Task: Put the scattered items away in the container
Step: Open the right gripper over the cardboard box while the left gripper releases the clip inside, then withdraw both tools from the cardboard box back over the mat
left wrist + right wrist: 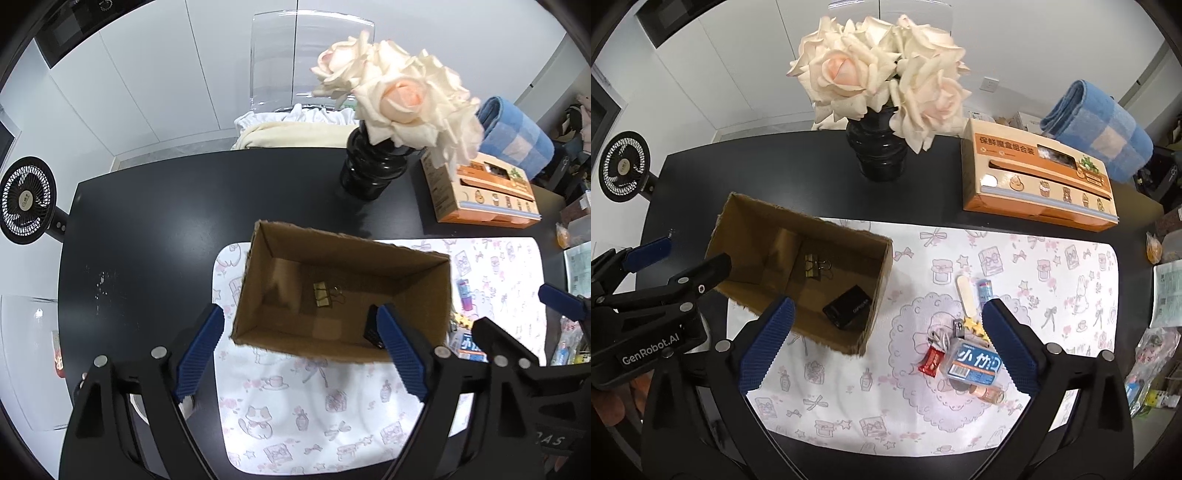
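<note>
An open cardboard box [332, 247] stands on a patterned mat; inside lie a gold binder clip [322, 294] and a small black item [371, 330]. My left gripper [297, 321] hangs open above the box's near wall, nothing between its fingers. In the right wrist view the box [764, 229] is at left, with the clip [812, 266] and black item [847, 307] in it. My right gripper [888, 308] is open and empty above the mat, between the box and a pile: a blue labelled case [973, 363], red packet [931, 362], nail file [966, 295] and small bottle [988, 393].
A black vase of pale roses [879, 155] stands behind the box. An orange carton [1034, 181] and a rolled blue towel [1100, 125] sit at the back right. A fan [622, 166] is off the black table's [775, 173] left edge. Clutter lines the right edge.
</note>
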Motion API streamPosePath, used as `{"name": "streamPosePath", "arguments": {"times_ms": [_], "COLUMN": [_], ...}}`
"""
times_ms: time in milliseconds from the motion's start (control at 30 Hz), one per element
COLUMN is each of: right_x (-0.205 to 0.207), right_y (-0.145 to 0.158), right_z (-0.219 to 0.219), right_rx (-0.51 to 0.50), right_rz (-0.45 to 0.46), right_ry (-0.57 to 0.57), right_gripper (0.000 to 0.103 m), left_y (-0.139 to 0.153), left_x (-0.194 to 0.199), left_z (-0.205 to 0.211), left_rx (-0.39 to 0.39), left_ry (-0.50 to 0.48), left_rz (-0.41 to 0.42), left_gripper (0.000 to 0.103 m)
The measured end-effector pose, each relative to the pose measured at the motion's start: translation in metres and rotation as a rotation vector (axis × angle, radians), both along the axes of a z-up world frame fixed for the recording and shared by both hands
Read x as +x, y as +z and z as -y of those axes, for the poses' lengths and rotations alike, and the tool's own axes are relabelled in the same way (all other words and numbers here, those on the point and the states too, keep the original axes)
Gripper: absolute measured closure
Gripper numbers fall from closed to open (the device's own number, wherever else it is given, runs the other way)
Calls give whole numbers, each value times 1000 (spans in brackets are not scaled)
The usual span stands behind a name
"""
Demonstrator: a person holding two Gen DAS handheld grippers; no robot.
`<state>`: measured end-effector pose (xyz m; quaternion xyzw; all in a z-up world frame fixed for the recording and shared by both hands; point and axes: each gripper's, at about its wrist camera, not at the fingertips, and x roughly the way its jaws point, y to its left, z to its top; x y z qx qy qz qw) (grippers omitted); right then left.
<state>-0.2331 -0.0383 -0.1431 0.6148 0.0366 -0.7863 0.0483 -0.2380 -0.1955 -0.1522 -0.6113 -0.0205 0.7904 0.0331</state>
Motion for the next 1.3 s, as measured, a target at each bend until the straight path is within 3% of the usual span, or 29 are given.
{"name": "streamPosePath", "arguments": {"times_ms": [367,733,1300], "right_x": [51,122,204], "right_y": [46,71,81], "right_z": [-36,-115,-218], "right_rx": [-3,-4,-12], "right_rz": [-63,-77,-77], "right_ry": [-35,-129,-224], "right_gripper": [0,0,0], "left_y": [46,81,87], "left_x": [58,117,187], "left_z": [-31,-98,-195], "left_rx": [22,21,38], "left_ry": [-2,-65,-180], "left_rz": [-51,-101,-87], "left_gripper": [8,3,3]}}
